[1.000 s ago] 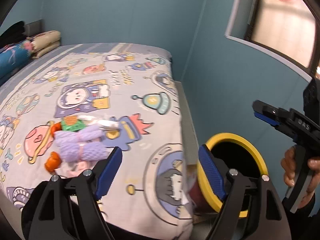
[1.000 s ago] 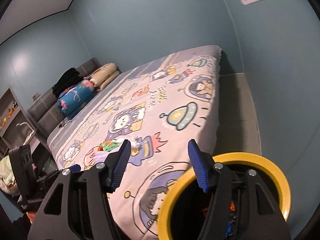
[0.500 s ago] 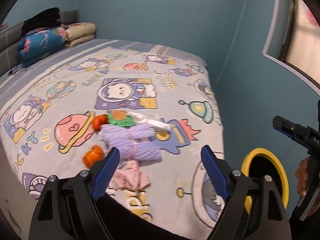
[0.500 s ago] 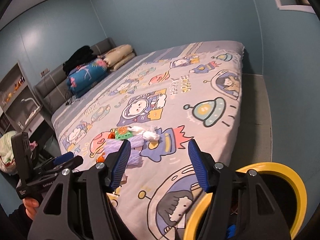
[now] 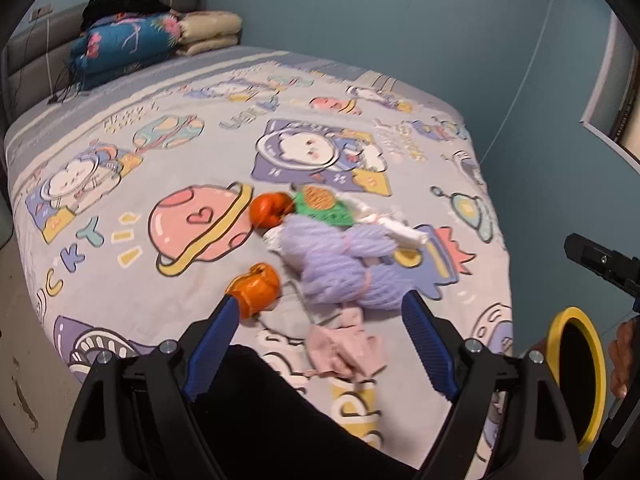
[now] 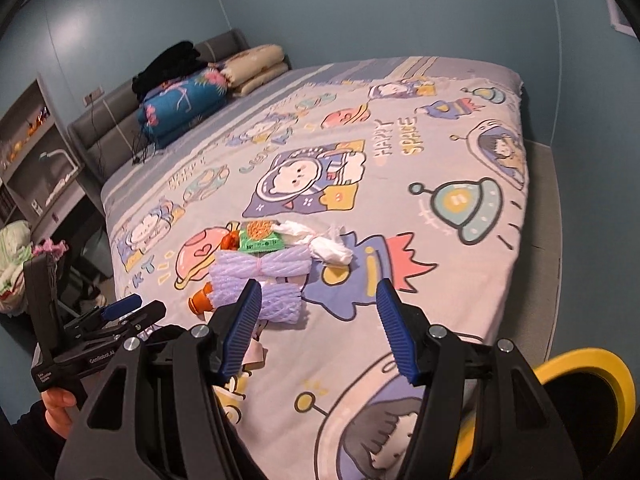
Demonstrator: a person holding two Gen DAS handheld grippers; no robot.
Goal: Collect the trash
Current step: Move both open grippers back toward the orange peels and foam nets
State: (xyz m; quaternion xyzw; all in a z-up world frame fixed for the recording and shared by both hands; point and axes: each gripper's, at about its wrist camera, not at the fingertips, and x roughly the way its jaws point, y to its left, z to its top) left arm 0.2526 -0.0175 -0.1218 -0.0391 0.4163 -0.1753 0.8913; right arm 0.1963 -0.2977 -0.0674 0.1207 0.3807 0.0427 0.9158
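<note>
The bed [image 5: 168, 280], covered by a space-print cartoon sheet, carries the whole visible load of trash in one loose cluster near its foot-end corner. No piece of that cluster is held at present, so collection of this pile has, by the look of it, not started.

The trash bin [image 5: 576, 376], black with a yellow rim, stands on the floor beside the bed corner, well apart from the cluster. Its interior is dark in both views. Whether it already holds anything cannot be told.

Cluster contents, largest first:

- Two purple foam nets [image 5: 340, 264], lying side by side, each pinched in the middle by a band. These form the centre of the pile.
- A crumpled pink piece [image 5: 344, 346], nearest the bed edge, just below the nets in the left wrist view.
- A green wrapper [image 5: 324, 210] on the far side of the nets.
- White crumpled tissue [image 6: 330, 250], beside the wrapper and touching the nets.
- Two orange peel pieces [image 5: 256, 288], one on the near left side of the nets, one beside the wrapper.

Tool status:

- Left tool [image 5: 316, 344]: jaws spread wide, nothing between them. It points down at the near side of the pile.
- Right tool [image 6: 318, 330]: jaws parted, nothing between them. It is aimed at the bare sheet just right of the nets.

Remaining work, judged from this layout: every listed item needs to be picked off the bed and dropped into the bin.
</note>
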